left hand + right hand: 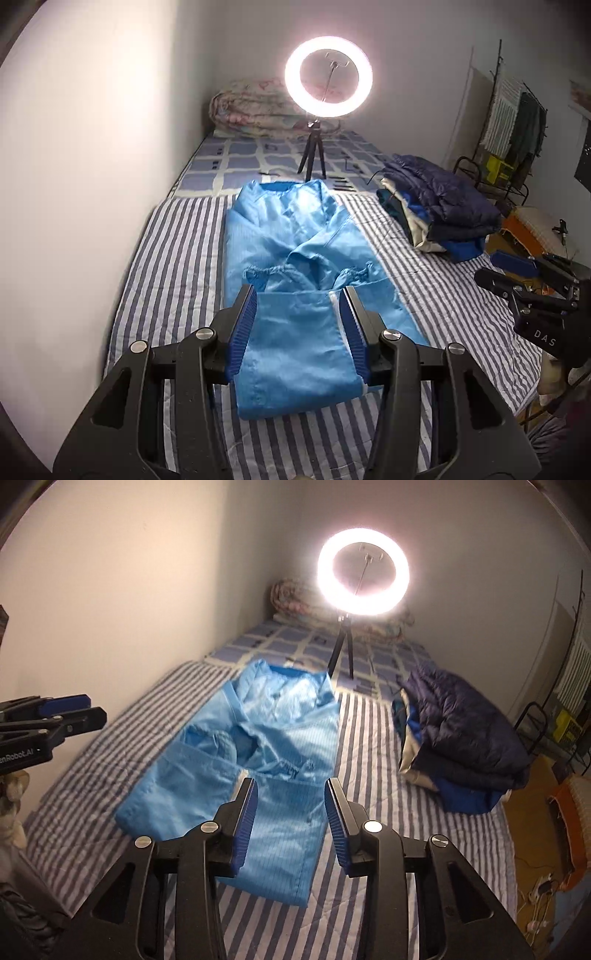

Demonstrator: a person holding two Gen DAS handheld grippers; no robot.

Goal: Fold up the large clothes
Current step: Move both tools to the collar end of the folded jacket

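Left wrist view. We list: left tool [300, 325], jaws standing apart with nothing between them, raised above the near hem of the light blue garment [295, 266]. The garment lies lengthwise on the striped bed [177, 258], collar toward the ring light [328, 75]; both sleeves are already turned inward, cuffs meeting near the middle, and the lower part lies doubled over toward us, so it forms a long narrow strip. At the right edge we see the right tool [517, 271], also clear of the cloth. A stack of folded clothes [439, 206], dark padded jacket on top, sits beside the garment, well apart.

Right wrist view. We list: right tool [291, 812], jaws partly parted and empty, hanging over the garment's near right portion. The left tool [70, 709] appears at the left edge, clear of the fabric.

Progress, in our judgement: side folds done; lengthwise folding into a compact packet and transfer to the stack remain.
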